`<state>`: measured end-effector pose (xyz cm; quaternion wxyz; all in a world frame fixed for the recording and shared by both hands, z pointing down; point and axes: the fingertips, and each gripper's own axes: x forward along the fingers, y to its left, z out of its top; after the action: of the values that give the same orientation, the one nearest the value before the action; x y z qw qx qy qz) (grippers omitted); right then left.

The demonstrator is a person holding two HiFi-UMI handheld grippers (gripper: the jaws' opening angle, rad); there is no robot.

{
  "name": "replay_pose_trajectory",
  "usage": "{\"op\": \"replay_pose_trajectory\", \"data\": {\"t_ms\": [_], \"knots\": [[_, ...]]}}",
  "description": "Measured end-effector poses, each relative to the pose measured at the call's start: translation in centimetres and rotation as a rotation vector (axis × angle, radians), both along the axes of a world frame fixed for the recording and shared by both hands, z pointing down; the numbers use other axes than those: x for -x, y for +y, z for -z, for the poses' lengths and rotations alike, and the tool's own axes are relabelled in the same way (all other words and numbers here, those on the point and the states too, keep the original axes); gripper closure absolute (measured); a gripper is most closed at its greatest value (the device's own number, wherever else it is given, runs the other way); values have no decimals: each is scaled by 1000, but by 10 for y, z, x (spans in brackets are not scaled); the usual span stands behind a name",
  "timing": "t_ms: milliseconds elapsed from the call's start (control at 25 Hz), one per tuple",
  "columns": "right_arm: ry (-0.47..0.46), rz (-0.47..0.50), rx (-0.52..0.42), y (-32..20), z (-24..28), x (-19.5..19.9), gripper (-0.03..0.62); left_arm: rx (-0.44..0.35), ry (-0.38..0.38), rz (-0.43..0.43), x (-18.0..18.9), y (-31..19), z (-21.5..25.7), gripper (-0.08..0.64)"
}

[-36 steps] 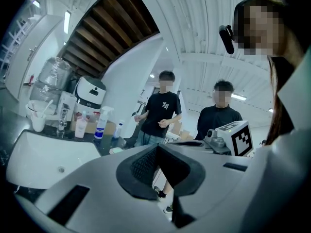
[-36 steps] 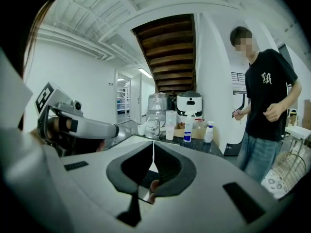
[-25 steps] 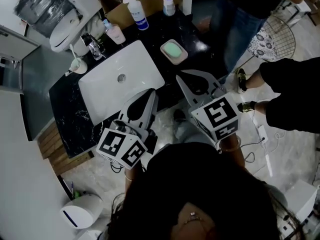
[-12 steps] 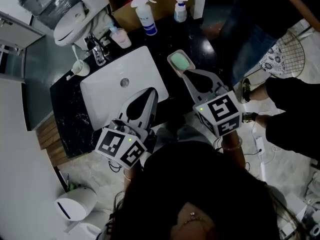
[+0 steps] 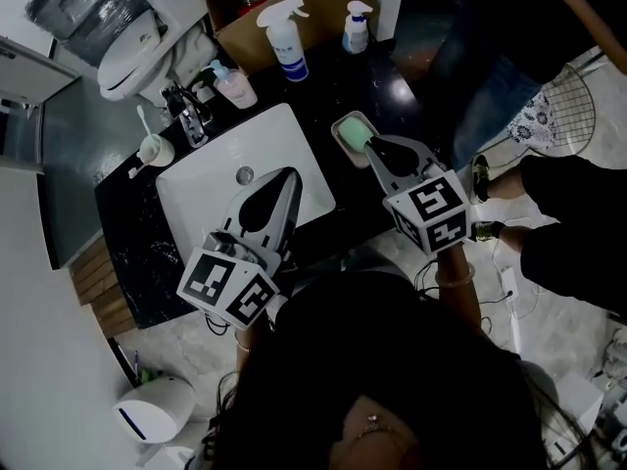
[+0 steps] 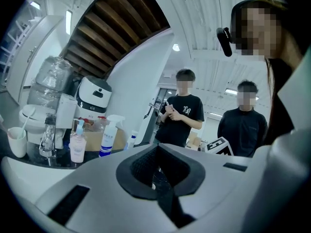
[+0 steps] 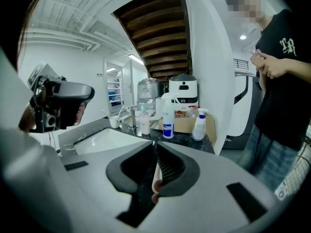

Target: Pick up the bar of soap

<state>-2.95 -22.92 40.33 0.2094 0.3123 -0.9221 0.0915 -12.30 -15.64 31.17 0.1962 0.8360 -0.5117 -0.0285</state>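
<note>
A pale green bar of soap [image 5: 350,132] lies in a white dish [image 5: 338,125] on the black counter, right of the sink. My right gripper [image 5: 371,145] is shut with nothing in it, its tip at the dish's near right edge, over the soap's end. In the right gripper view the jaws [image 7: 155,145] meet and hide the soap. My left gripper [image 5: 286,174] hovers over the white sink basin [image 5: 206,189], also shut and empty, as the left gripper view [image 6: 156,148] shows.
Along the counter's back stand a spray bottle [image 5: 287,42], a pump bottle [image 5: 357,27], a pink bottle [image 5: 236,87], a faucet [image 5: 186,114] and a cup [image 5: 153,151]. People stand right of the counter [image 5: 132,228]; two show in the left gripper view.
My right gripper has moved forward to the soap dish, from well short of it to its edge. The left gripper has stayed over the sink's near side.
</note>
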Motion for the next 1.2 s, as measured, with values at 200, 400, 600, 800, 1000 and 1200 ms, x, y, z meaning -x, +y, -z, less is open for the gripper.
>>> {"op": "replay_pose_trajectory", "data": {"t_ms": [200,400,600,800,1000,1200], "knots": [[39,-2,17,-19,-18,6,580,10,-3,-10,14,-14,-3,555],[72,10,45,-31,-37,10,580,26,-9,-9,28,-22,-8,555],[114,24,82,-40,-59,13,560,43,-16,-5,37,-29,-13,555],[136,36,149,-44,-83,16,522,63,-20,-3,44,-35,-18,555],[165,37,193,-48,-103,17,490,80,-21,-2,48,-39,-24,555],[195,46,224,-52,-119,19,461,91,-22,-3,52,-44,-28,555]]}}
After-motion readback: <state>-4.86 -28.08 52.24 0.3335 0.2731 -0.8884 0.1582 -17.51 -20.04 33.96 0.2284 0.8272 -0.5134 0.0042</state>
